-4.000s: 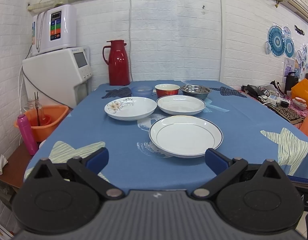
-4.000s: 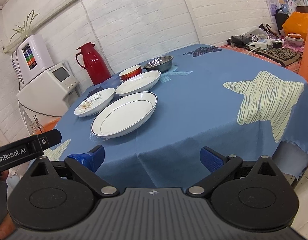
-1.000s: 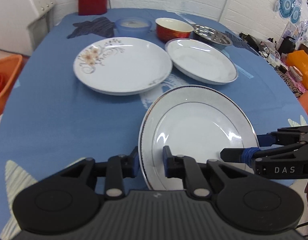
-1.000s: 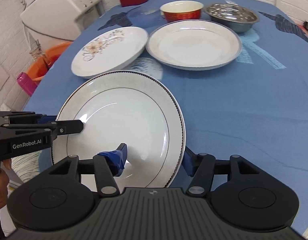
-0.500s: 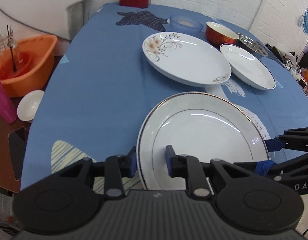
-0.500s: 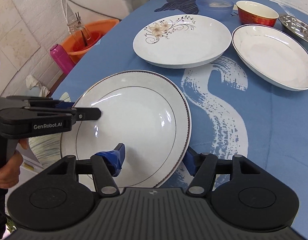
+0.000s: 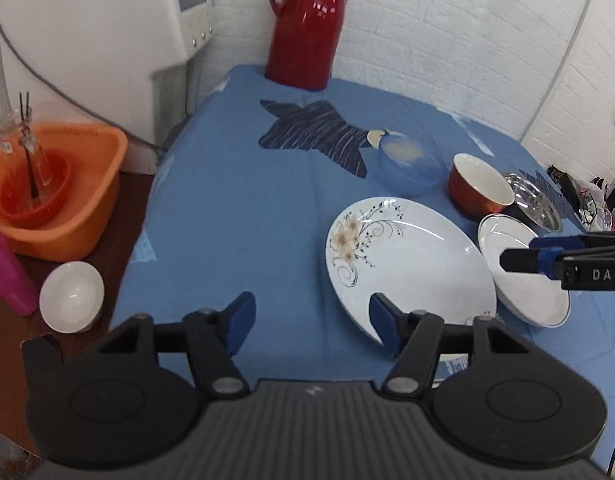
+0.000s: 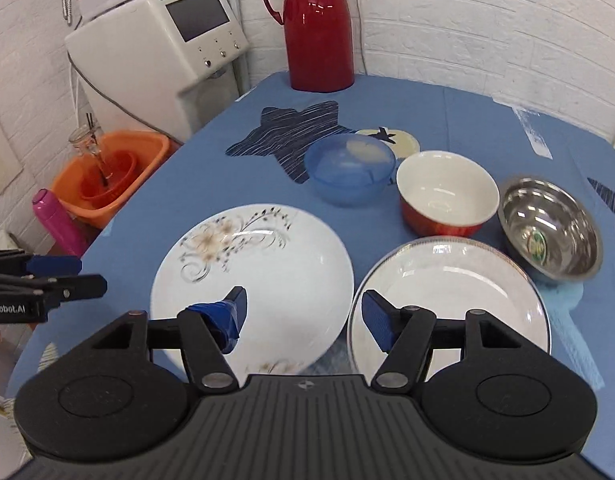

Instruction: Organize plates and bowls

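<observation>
Blue-clothed counter [image 8: 487, 128]: both tongs, left [image 7: 309, 326] and right [image 8: 303, 320], gape empty; white floral plate [image 8: 267, 264], white gold-rimmed plate [image 8: 459, 280] and three bowls unstacked.

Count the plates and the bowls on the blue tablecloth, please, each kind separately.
Plates: 2, the flowered plate and the rimmed plate.
Bowls: 3, the blue bowl, the red bowl and the steel bowl.
Total: 5.
</observation>
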`<state>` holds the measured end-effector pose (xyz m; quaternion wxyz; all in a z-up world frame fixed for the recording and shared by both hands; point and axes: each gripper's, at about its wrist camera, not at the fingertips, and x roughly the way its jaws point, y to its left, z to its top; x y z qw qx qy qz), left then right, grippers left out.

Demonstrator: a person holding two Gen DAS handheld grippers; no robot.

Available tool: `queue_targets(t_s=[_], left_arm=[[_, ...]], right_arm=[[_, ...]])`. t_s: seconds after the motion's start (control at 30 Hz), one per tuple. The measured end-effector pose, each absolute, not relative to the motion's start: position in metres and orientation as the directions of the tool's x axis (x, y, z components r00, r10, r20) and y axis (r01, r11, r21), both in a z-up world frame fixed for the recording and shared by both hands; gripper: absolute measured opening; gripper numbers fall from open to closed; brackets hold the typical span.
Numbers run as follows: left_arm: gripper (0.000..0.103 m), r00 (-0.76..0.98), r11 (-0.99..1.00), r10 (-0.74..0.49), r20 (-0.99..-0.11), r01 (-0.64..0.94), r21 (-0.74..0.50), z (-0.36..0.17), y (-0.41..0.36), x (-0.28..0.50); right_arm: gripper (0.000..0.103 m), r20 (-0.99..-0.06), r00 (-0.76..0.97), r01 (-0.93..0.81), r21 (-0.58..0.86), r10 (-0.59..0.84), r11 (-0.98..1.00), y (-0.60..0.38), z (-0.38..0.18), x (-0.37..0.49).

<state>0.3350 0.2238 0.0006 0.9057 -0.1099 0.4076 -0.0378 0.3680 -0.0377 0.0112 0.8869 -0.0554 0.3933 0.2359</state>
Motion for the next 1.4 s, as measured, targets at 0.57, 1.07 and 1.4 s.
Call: queue_targets(t_s=[0.57,1.07,1.4], left_arm=[[0.064,0.58,0.969,-0.182,-0.794,-0.031,-0.245,-0.035,0.217,0.373],[0.022,0.592,0.975,-0.169,-0.788,-0.016,-0.221,-0.043,0.209,0.375],[0.009,0.597,0.972,-0.149,-0.788,-0.059,-0.229,-0.025,0.209,0.373]], right_arm=[[0.057,-0.8,0.418,-0.495,0.196,0.43,0.846,-0.007,-0.033,0.414],[0.066,-0.785,0.483,-0.503,0.114,0.388,0.857,-0.001,-0.052,0.384],[0.039,-0.763,0.488,-0.445,0.201,0.424,0.873,-0.019,-0.048,0.381]])
